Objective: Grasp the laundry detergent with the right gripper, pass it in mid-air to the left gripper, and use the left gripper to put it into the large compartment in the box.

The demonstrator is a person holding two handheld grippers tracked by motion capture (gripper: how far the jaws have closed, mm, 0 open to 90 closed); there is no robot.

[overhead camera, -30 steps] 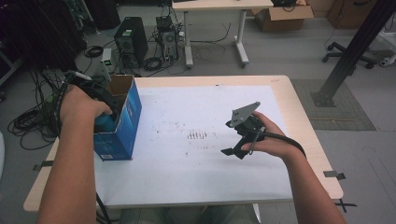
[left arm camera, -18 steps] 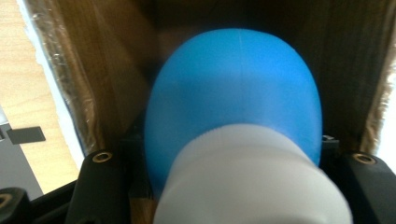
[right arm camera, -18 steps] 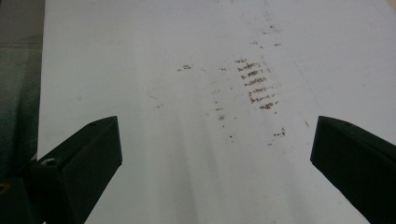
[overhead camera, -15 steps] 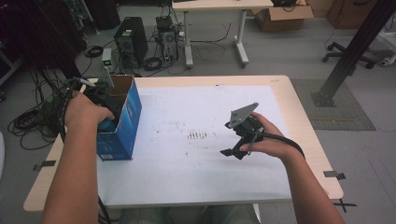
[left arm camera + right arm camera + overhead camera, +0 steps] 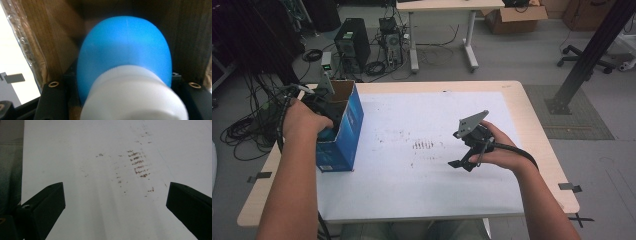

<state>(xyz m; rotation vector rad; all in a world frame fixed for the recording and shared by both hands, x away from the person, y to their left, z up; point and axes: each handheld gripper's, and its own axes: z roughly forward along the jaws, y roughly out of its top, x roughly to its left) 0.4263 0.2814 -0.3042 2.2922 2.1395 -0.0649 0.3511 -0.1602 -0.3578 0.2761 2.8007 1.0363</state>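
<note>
A blue open-topped cardboard box (image 5: 343, 134) stands at the table's left edge. My left gripper (image 5: 325, 114) reaches down into it, held by a hand. In the left gripper view a rounded blue object with a white end (image 5: 125, 57) sits between the black jaws of my left gripper (image 5: 125, 83), against the box's brown inner walls (image 5: 50, 37); the jaws look shut on it. My right gripper (image 5: 460, 163) hovers low over the white sheet (image 5: 422, 190) right of centre. In the right gripper view my right gripper (image 5: 115, 202) stands open with nothing between its jaws.
Brown scuff marks (image 5: 424, 145) stain the sheet's middle, also as scuff marks (image 5: 139, 163) ahead of the right jaws. The wooden table edge (image 5: 542, 145) borders the sheet. Beyond the table stand computer towers (image 5: 352, 42), cables and another desk (image 5: 442, 6).
The left hand has shifted slightly over the box with its gripper inside. The right gripper has stayed in place, open.
</note>
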